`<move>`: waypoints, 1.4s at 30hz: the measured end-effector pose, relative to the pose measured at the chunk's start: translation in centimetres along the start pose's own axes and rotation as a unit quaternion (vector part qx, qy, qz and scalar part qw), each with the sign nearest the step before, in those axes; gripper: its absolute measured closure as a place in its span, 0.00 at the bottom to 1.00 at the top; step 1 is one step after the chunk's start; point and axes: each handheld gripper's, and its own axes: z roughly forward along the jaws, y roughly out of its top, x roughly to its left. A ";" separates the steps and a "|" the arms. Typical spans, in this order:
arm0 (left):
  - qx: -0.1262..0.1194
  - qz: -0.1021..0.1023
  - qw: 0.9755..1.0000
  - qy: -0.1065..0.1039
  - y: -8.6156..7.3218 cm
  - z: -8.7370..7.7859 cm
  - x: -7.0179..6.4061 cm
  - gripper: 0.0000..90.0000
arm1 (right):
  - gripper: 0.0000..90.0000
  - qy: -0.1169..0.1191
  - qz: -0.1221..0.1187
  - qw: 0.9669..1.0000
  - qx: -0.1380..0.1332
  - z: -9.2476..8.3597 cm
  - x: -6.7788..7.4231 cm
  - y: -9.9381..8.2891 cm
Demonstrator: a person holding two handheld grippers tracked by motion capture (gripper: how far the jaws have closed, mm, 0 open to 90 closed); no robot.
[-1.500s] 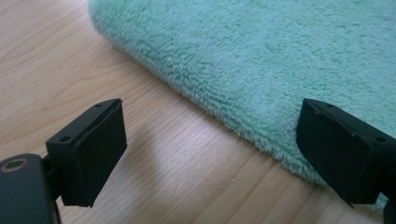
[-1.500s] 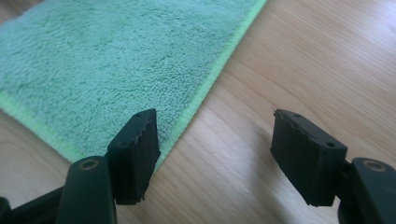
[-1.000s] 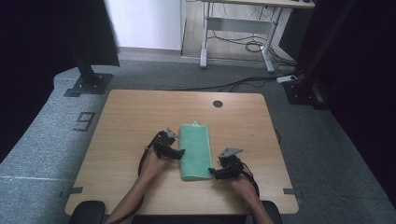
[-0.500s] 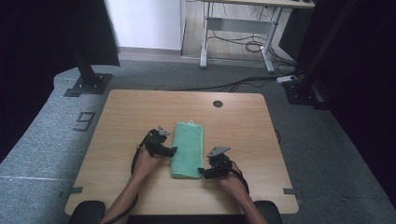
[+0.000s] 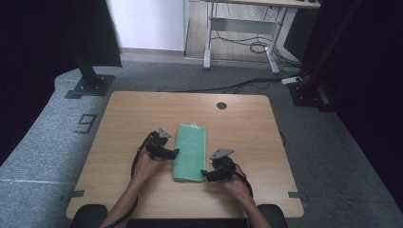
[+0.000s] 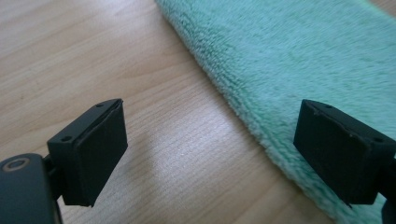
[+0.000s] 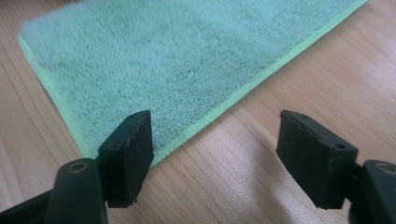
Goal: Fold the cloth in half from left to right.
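The folded green towel (image 5: 190,152) lies mid-table between 2 grippers. The left gripper (image 5: 174,153) is spread wide at its long edge; the right gripper (image 5: 205,174), its jaws just opening, holds nothing. Pinch edges low, evenly.

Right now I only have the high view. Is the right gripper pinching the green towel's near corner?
Observer: No. In the right gripper view the right gripper is open. Its jaws have just been opening, and nothing is pinched between them.
Operator: What about the left one?
Observer: The left gripper is open too. One jaw hangs over the towel and the other over bare table.
Operator: Is the corner lying flat?
Observer: Yes. The right gripper view shows it flat on the wood, with a lighter green hem along the edge.
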 end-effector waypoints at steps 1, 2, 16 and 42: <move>-0.002 0.003 1.000 -0.002 0.0 -0.3 -0.1 0.10 | 0.28 0.000 0.002 1.000 -0.004 -0.2 -0.1 0.0; -0.005 0.006 1.000 -0.005 -0.1 -0.7 -0.1 0.10 | 0.27 -0.002 0.004 1.000 -0.009 -0.4 -0.2 0.1; -0.021 0.016 0.999 -0.042 -3.0 -5.0 -0.5 0.08 | 0.16 -0.036 0.025 0.999 -0.013 -2.8 -2.7 -1.0; 0.030 0.017 0.999 -0.021 -8.5 -5.8 0.0 0.00 | 0.00 -0.067 0.069 0.995 0.013 -3.5 -5.2 -4.8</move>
